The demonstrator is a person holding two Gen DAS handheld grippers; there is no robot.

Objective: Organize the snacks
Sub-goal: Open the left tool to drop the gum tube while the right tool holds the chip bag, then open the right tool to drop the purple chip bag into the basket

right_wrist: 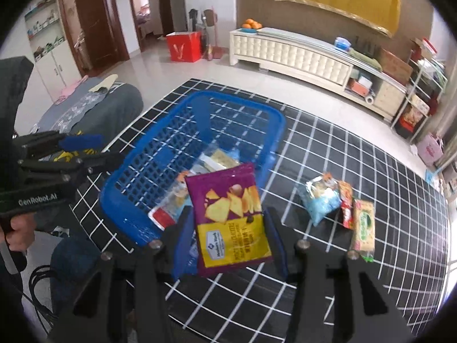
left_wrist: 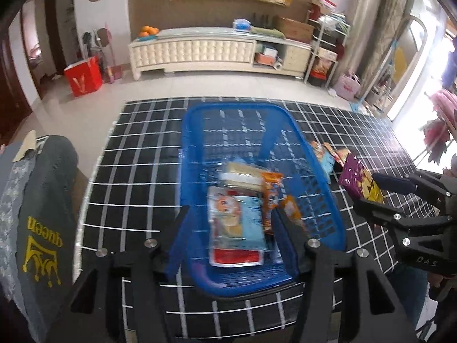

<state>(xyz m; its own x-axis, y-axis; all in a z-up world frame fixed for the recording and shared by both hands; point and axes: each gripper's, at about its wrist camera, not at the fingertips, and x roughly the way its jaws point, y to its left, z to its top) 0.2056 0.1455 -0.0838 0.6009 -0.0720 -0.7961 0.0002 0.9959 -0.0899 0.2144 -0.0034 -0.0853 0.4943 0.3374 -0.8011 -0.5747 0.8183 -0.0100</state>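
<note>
I am sorting snacks on a black grid-patterned tablecloth [right_wrist: 328, 271], working across it from my left. My left tongs [left_wrist: 230, 234] are hanging with the jaws spread wide and nothing between them, directly above the near end of the blue basket [left_wrist: 194, 120], probably parked there to leave the opening free. Below them, packets are already lying in the basket, among them a pale blue bag [left_wrist: 242, 223] and an orange packet [left_wrist: 271, 194]. Further right, my right tongs [right_wrist: 228, 228] are gripping the purple and yellow chip bag [right_wrist: 231, 217] by its lower end, so that the bag is standing up ahead of the jaws, just over the basket's near right rim; I judge it is about to be dropped in beside the others. Ahead and to the right of those tongs, three packets are waiting on the cloth: a light blue bag [right_wrist: 321, 200], a red packet [right_wrist: 347, 208] and a beige and green packet [right_wrist: 363, 228], lying close together, well outside the basket.
</note>
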